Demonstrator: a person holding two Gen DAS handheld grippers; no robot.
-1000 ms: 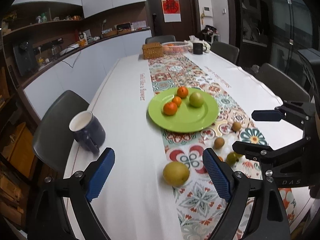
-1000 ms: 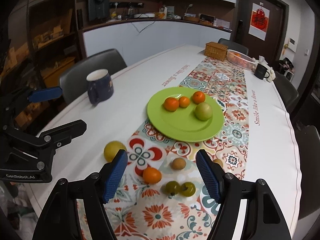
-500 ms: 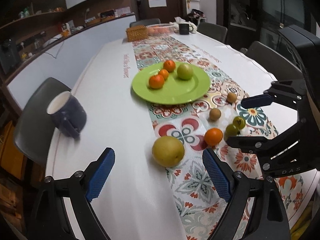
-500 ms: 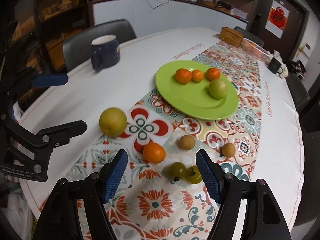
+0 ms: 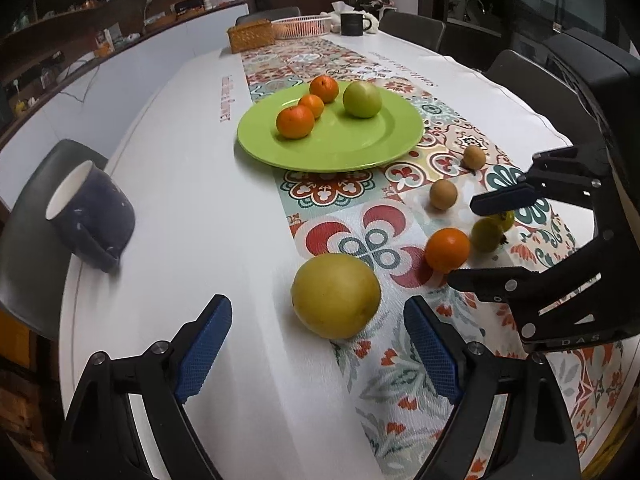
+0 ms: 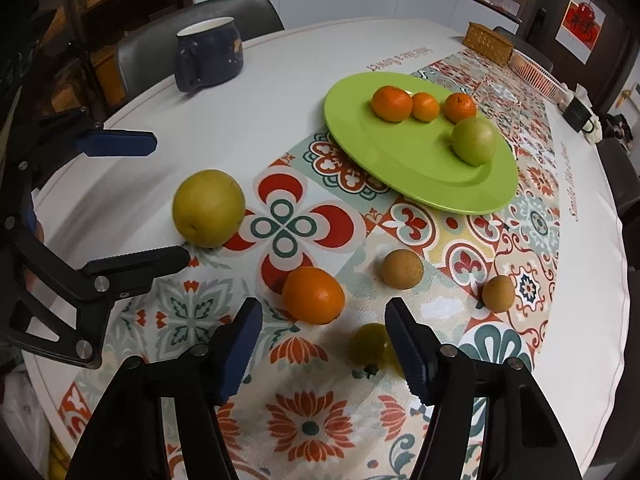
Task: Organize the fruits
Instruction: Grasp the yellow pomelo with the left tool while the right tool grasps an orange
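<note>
Both jaws stand wide apart and empty: the left gripper lines up on the yellow pear, the right gripper on the loose orange, both resting on the counter short of the green plate. Closing off-centre would likely roll either round fruit away, the orange perhaps into the small green fruit just beside it.

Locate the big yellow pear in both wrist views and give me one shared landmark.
Left wrist view: the yellow pear sits low centre, between the open left gripper fingers.
Right wrist view: the pear sits left of centre, beside the left gripper.
Shared landmark: the green plate lies beyond it.
</note>
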